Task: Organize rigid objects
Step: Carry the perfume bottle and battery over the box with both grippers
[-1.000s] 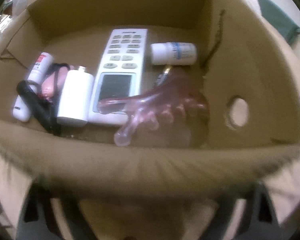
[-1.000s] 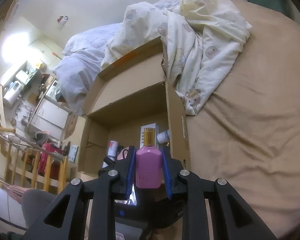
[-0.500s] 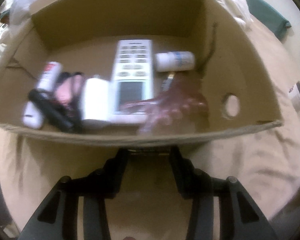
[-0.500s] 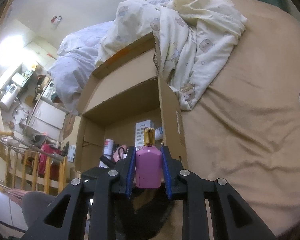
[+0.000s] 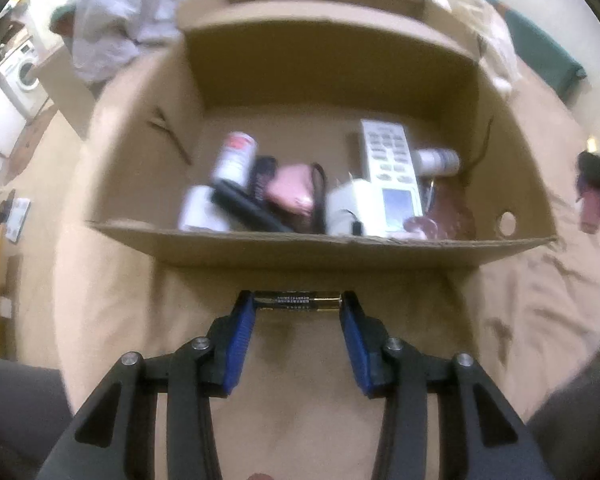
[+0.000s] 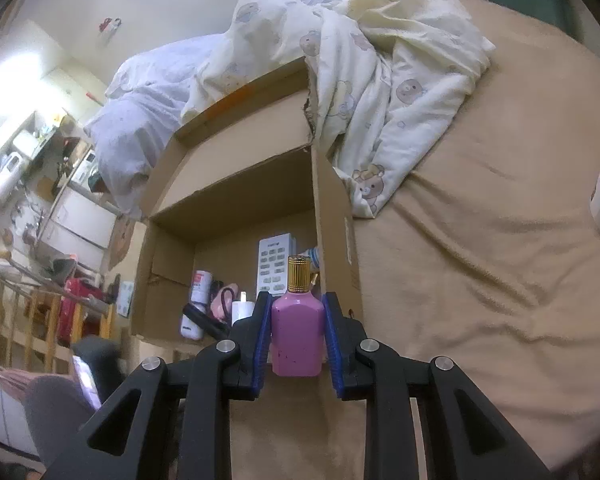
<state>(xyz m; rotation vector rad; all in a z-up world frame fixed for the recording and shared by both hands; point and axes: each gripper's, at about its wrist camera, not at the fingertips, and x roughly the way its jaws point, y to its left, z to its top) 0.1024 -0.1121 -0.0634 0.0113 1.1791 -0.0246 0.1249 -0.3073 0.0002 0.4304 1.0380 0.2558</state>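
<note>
— Bedding first: what lies on the tan blanket [image 6: 500,280]?
— An open cardboard box [image 5: 320,246], with a rumpled bear-print quilt [image 6: 380,92] against its far corner.
— And inside the box?
— A white remote [image 5: 388,172], a pink pouch [image 5: 290,186], small white bottles.
— The grippers?
— The right gripper [image 6: 298,334] is clamped on a pink perfume bottle [image 6: 298,336], upright, just before the box. The left gripper [image 5: 298,306] pinches a battery [image 5: 298,301] end to end, outside the near wall.

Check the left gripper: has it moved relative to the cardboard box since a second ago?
Yes. The left gripper has backed away from the cardboard box; its near wall now sits farther off, and a battery is clamped.
</note>
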